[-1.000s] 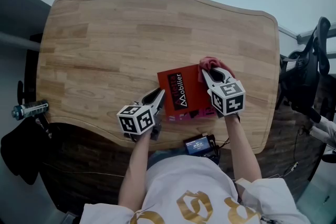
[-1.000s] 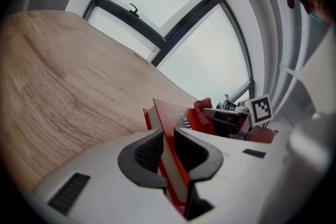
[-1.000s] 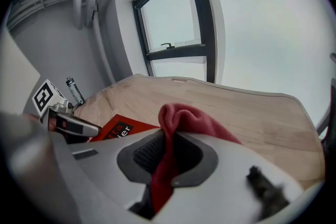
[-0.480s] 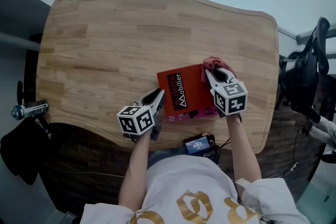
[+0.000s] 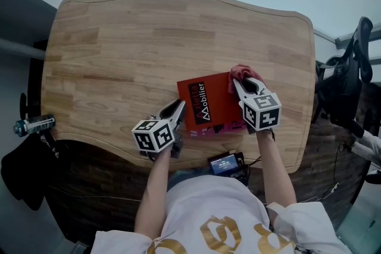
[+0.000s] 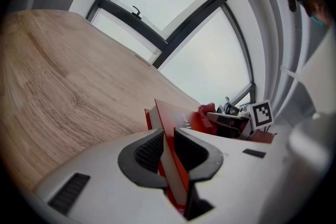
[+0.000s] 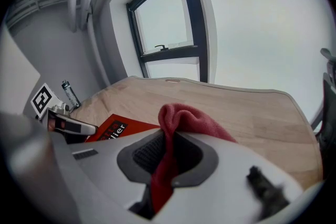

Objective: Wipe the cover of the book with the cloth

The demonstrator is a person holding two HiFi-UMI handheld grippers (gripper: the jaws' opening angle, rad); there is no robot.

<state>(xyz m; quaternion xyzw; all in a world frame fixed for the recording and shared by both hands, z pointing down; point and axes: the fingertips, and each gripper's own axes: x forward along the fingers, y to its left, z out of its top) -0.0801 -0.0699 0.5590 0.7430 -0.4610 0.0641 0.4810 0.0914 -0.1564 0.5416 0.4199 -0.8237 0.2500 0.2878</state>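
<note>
Holding a gripper in each hand, I work at a wooden desk point(image 5: 119, 56). The red book point(image 5: 211, 105) lies near its front edge, right of the middle. My left gripper point(image 5: 177, 109) meets the book at its left edge, close to the front corner. Its jaws are clamped on that edge, with the book's thin side caught between the ribbed pads. My right gripper point(image 5: 241, 85) sits over the book's right side with its jaws closed on the red cloth point(image 5: 241, 73). The cloth bunches out past the tips at the book's far right corner. Whether it presses on the cover or only hangs just above it, I cannot quite tell. On the cover a black strip carries the word "Mobilier" in white. The smaller red word beside it is too blurred for me to read.
</note>
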